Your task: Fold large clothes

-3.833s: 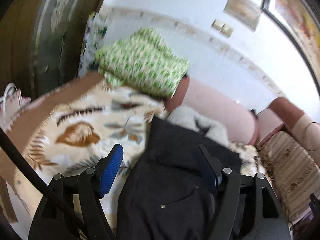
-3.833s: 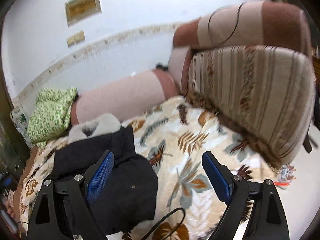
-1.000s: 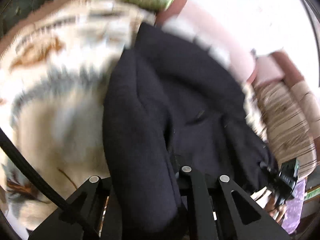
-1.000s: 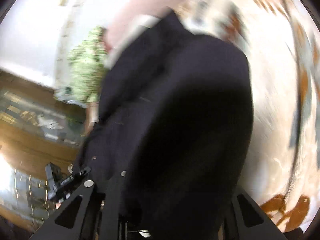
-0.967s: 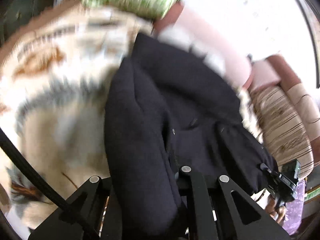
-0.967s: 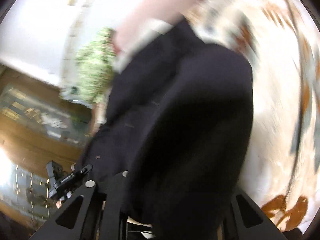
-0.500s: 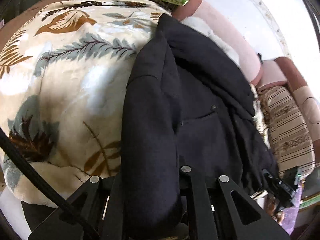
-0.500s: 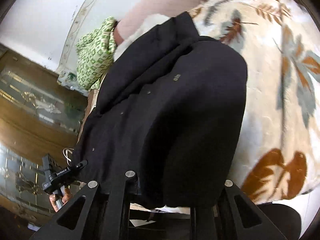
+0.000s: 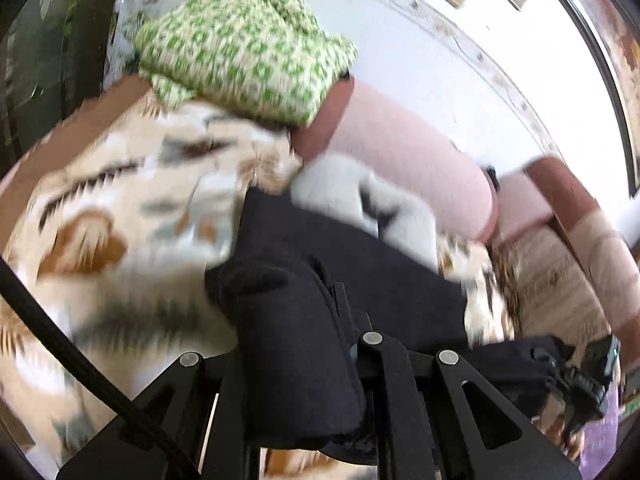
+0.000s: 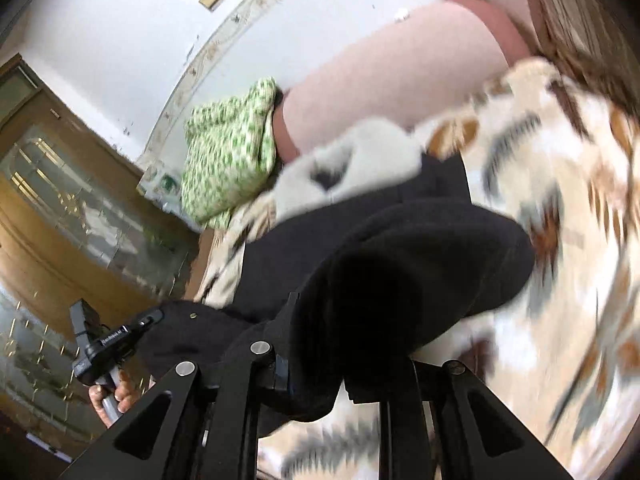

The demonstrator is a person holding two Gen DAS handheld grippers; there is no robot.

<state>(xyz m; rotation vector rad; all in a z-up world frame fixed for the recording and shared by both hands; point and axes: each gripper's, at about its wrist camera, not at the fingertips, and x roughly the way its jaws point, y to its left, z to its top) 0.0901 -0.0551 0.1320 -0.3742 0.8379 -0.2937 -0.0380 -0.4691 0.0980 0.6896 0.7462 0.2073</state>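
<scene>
Left wrist view shows the left gripper [image 9: 304,344] clamped on a thick fold of the black coat [image 9: 360,264], whose cloth bulges over the fingers and hides their pads. From that grip the coat runs far across the leaf-print blanket [image 9: 120,240] covering the bed, with its pale furry collar [image 9: 360,196] at the far end, touching a pink bolster [image 9: 412,152] that lies along the white wall [image 9: 400,40]. A green checked cloth [image 9: 248,48] is heaped at the bolster's left end. At the right stands a striped cushion [image 9: 560,292] under a brown-banded one. Low at the right edge, the right gripper [image 9: 580,384] is seen small and blurred, with the coat's other corner reaching to it. A black cable [image 9: 60,344] crosses the near left corner. Right wrist view shows the right gripper [image 10: 340,368] closed tight on another bunched fold of the coat [image 10: 400,272]; the dark cloth swallows both fingertips, so the pads cannot be made out. Beyond it lie the collar [image 10: 360,160], bolster [image 10: 400,68], green cloth [image 10: 228,152] and blanket [image 10: 560,200]. At the near left the left gripper [image 10: 116,336] appears with a hand [image 10: 116,396] on its handle, in front of a wooden glass-fronted cabinet [image 10: 60,200]. Both views are smeared, so the blanket's pattern and the coat's buttons are hard to read, and the coat's near hem is cut off by the gripper frames.
</scene>
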